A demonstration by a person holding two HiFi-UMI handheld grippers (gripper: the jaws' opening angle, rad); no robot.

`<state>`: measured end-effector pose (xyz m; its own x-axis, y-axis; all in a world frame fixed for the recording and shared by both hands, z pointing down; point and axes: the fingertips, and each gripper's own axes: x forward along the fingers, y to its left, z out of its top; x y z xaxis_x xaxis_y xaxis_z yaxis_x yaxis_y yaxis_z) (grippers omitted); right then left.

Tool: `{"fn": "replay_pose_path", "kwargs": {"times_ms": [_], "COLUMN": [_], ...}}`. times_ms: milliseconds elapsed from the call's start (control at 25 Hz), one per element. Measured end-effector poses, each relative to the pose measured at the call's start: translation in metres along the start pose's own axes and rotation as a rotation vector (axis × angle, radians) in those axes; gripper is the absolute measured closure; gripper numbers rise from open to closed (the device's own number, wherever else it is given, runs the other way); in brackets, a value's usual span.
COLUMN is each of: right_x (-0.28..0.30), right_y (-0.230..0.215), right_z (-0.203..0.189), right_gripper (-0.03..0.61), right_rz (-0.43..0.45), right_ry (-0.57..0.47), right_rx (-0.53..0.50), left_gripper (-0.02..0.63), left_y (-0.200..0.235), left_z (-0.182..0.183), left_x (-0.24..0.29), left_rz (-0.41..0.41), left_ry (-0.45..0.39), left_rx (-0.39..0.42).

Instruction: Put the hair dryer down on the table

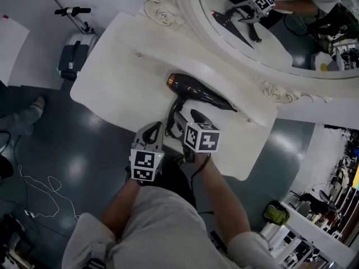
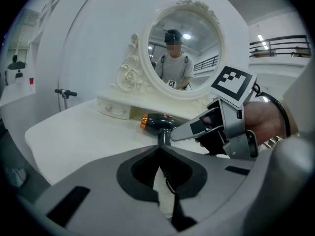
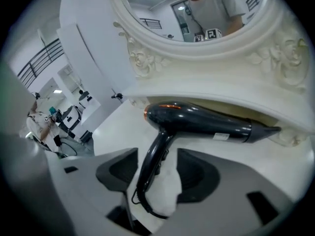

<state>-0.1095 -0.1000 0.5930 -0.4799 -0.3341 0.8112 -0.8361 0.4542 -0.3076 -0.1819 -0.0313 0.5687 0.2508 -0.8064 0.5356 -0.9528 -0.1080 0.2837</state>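
As the hair dryer (image 1: 199,96) lies on its side on the white counter (image 1: 120,66), just below the mirror (image 1: 247,43), it already rests where the task wants it. The right gripper (image 1: 188,120) slants down over the handle, its jaws wide apart and not pressing; I judge only backing clear remains. The left gripper (image 1: 151,133) hangs beside it, jaws together, empty.

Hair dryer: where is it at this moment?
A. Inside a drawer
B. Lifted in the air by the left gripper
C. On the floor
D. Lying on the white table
D: the hair dryer lies flat on the table, and its handle sits loose between the open jaws of the right gripper.
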Motion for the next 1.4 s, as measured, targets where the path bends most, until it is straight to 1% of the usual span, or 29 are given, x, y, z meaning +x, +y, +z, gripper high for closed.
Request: {"fn": "replay_pose_path", "kwargs": {"times_ms": [80, 120, 160, 240, 400, 560, 680, 840, 960, 1080, 1280, 1400], "right_x": [-0.014, -0.022, -0.029, -0.043, -0.081, -0.134, -0.175, -0.236, -0.271, -0.301, -0.341, -0.356], "right_y": [-0.005, -0.009, -0.013, -0.014, -0.010, -0.012, -0.012, -0.014, -0.022, -0.034, -0.051, -0.060], "right_z": [0.004, 0.005, 0.007, 0.010, 0.012, 0.010, 0.023, 0.026, 0.018, 0.009, -0.023, -0.033], "right_gripper": [0.465, 0.518, 0.546, 0.559, 0.563, 0.563, 0.563, 0.563, 0.563, 0.563, 0.565, 0.565], "right_rz": [0.006, 0.002, -0.001, 0.013, 0.064, 0.021, -0.013, -0.044, -0.049, -0.053, -0.053, -0.052], "right_ry": [-0.057, -0.089, -0.122, -0.193, -0.337, -0.465, -0.584, -0.709, -0.763, -0.810, -0.833, -0.850], "right_rx": [0.004, -0.001, -0.013, -0.042, -0.124, -0.217, -0.272, -0.318, -0.339, -0.334, -0.297, -0.295], "left_gripper": [0.607, 0.606, 0.606, 0.606, 0.606, 0.606, 0.606, 0.607, 0.606, 0.607, 0.606, 0.606], "left_y": [-0.013, -0.019, -0.026, -0.037, -0.064, -0.091, -0.108, -0.147, -0.181, -0.213, -0.262, -0.285], "left_z": [0.007, 0.009, 0.011, 0.016, 0.029, 0.048, 0.072, 0.093, 0.103, 0.105, 0.090, 0.086], "left_x": [0.000, 0.000, -0.001, -0.002, -0.010, -0.029, -0.044, -0.068, -0.079, -0.085, -0.101, -0.106], "left_rz": [-0.012, -0.018, -0.023, -0.029, -0.024, -0.016, -0.014, -0.017, -0.034, -0.051, -0.073, -0.082], "left_ry": [-0.006, -0.010, -0.015, -0.027, -0.066, -0.121, -0.196, -0.292, -0.342, -0.371, -0.384, -0.408], "left_rx": [0.000, -0.010, -0.022, -0.032, 0.029, 0.059, 0.094, 0.100, 0.119, 0.145, 0.144, 0.157]}}
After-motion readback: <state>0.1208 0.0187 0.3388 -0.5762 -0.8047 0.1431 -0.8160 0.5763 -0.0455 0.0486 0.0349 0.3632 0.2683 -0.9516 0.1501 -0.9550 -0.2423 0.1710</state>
